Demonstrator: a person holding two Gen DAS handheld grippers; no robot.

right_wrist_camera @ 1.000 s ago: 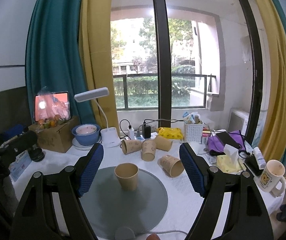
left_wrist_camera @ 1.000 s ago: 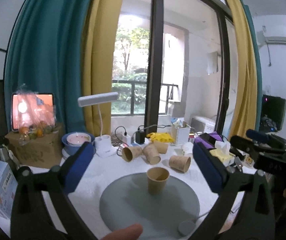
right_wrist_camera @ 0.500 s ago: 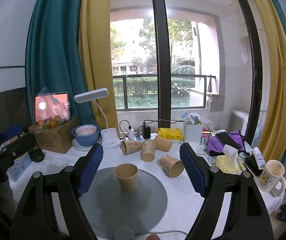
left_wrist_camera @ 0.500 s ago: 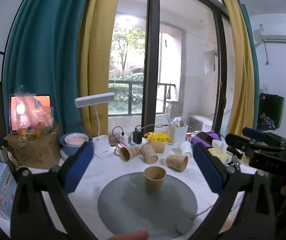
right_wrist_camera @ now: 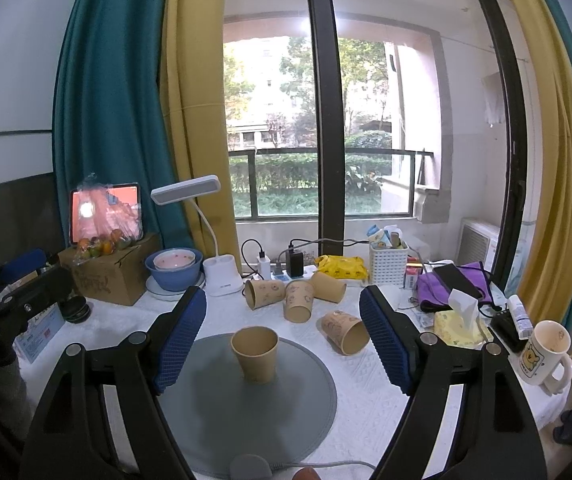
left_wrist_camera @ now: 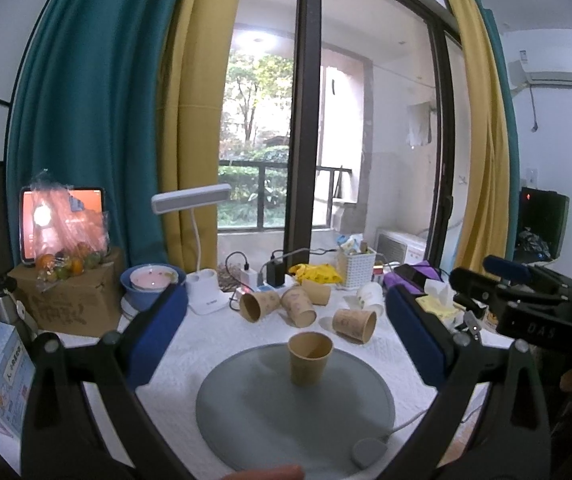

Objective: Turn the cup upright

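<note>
Only the right wrist view shows a white cartoon mug [right_wrist_camera: 542, 354]. The brown paper cup [left_wrist_camera: 310, 358] stands upright on the round grey mat [left_wrist_camera: 246, 412]; left gripper [left_wrist_camera: 286, 334] and right gripper [right_wrist_camera: 284, 330] hover with jaws wide apart, holding nothing.

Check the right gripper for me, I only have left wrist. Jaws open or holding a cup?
Observer: The right gripper has its jaws wide open with nothing between them; the upright cup on the grey mat stands free ahead of it.
Operator: Anything at the table's right edge? It's blocked for me.
Observer: A white bear mug stands upright there, handle to the right.
Operator: Anything near the mug?
Observer: A small white bottle lies just behind it, on a black object.
</note>
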